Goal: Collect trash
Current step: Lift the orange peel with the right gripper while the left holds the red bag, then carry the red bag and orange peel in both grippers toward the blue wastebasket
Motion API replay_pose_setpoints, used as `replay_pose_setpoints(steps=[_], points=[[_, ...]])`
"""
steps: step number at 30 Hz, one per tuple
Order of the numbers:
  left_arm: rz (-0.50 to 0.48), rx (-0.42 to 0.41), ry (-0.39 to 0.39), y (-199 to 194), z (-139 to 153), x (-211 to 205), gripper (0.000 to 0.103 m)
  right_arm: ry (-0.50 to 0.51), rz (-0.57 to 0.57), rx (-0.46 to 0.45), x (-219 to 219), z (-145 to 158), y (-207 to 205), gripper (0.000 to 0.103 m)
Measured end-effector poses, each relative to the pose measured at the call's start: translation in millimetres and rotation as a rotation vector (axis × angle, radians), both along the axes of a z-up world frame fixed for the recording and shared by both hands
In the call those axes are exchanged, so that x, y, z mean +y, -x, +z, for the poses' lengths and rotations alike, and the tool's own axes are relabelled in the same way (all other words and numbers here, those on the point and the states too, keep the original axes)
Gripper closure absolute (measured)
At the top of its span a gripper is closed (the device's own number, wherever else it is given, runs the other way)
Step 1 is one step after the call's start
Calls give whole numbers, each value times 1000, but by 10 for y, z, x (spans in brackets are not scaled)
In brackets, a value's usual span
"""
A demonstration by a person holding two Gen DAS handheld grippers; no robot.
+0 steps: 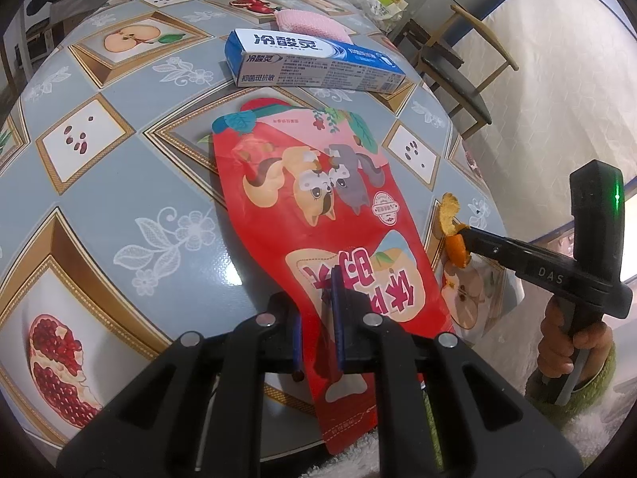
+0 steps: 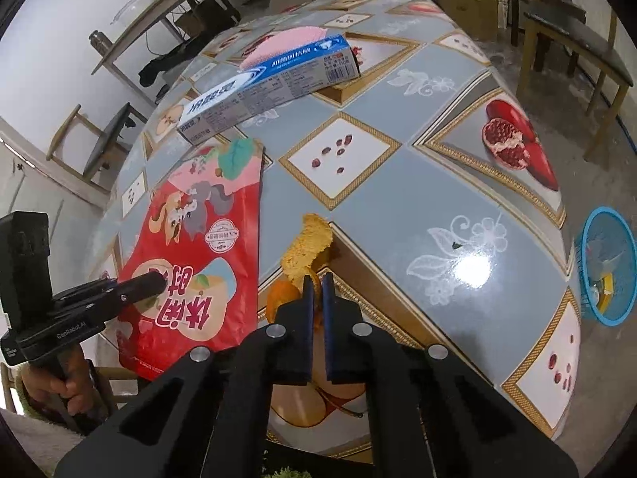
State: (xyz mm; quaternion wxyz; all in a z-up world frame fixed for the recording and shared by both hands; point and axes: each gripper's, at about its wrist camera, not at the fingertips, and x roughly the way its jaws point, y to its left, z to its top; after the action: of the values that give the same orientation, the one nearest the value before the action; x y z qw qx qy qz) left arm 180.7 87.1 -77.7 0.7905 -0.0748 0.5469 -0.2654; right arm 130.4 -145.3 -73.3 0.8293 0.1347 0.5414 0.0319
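A red snack bag (image 1: 318,199) printed with cartoon squirrels lies flat on the patterned table (image 1: 119,207). My left gripper (image 1: 318,310) is shut on the bag's near end, which passes between the blue pads. The right wrist view shows that gripper (image 2: 159,279) from the side, on the bag (image 2: 199,239). A curled orange peel (image 2: 306,247) sits by the bag's right edge. My right gripper (image 2: 318,290) is shut on the peel's lower part. The left wrist view shows the right gripper (image 1: 464,235) pinching the peel (image 1: 448,215) at the table's edge.
A blue toothpaste box (image 1: 314,59) lies beyond the bag, with a pink cloth (image 1: 310,20) behind it. On the floor to the right stands a blue basket (image 2: 607,267) with scraps in it. Wooden chairs (image 1: 458,67) stand around the table.
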Motion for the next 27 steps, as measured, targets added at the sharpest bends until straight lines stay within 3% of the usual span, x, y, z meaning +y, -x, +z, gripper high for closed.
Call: replay_pose_setpoints(steps=[27], points=[[-15, -92, 49, 61, 347, -103, 101, -1, -64, -52, -156, 123, 1, 99]])
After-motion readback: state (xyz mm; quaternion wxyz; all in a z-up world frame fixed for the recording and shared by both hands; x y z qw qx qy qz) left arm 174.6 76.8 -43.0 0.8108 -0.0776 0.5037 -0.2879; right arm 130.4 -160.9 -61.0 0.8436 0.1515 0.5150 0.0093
